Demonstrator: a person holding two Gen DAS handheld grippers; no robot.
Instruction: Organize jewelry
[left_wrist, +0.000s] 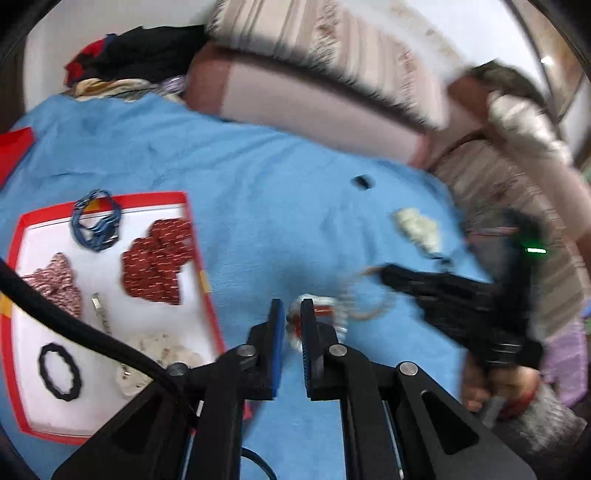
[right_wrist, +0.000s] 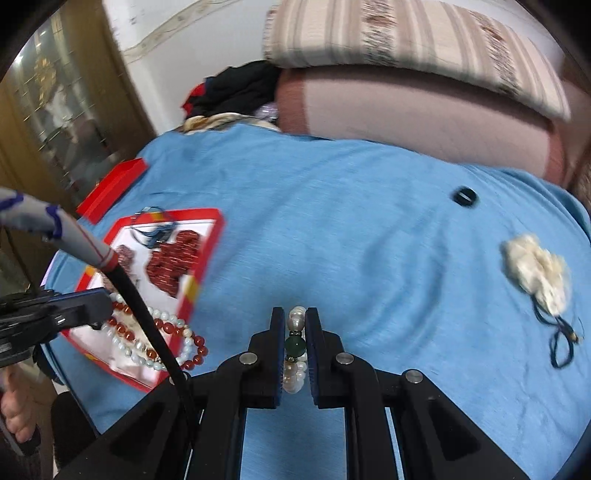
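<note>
A red-rimmed tray (left_wrist: 195, 236) with a white floor lies on the blue bedspread (left_wrist: 266, 192), holding a blue cord bracelet (left_wrist: 96, 225), a dark red bead bracelet (left_wrist: 159, 266), a pink patterned scrunchie (left_wrist: 55, 282) and a black wavy hair tie (left_wrist: 60, 372). The left gripper (left_wrist: 292, 325) is pinched on a red-and-white bead necklace (right_wrist: 155, 343) at the tray's edge. The right gripper (right_wrist: 295, 350) clamps a pearl bracelet (right_wrist: 295, 321) with a green bead. A fluffy cream flower (right_wrist: 535, 273) lies apart.

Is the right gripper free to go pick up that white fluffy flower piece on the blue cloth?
Probably not yet: the right gripper is shut on a pearl bracelet. The path to the white flower piece looks clear.
</note>
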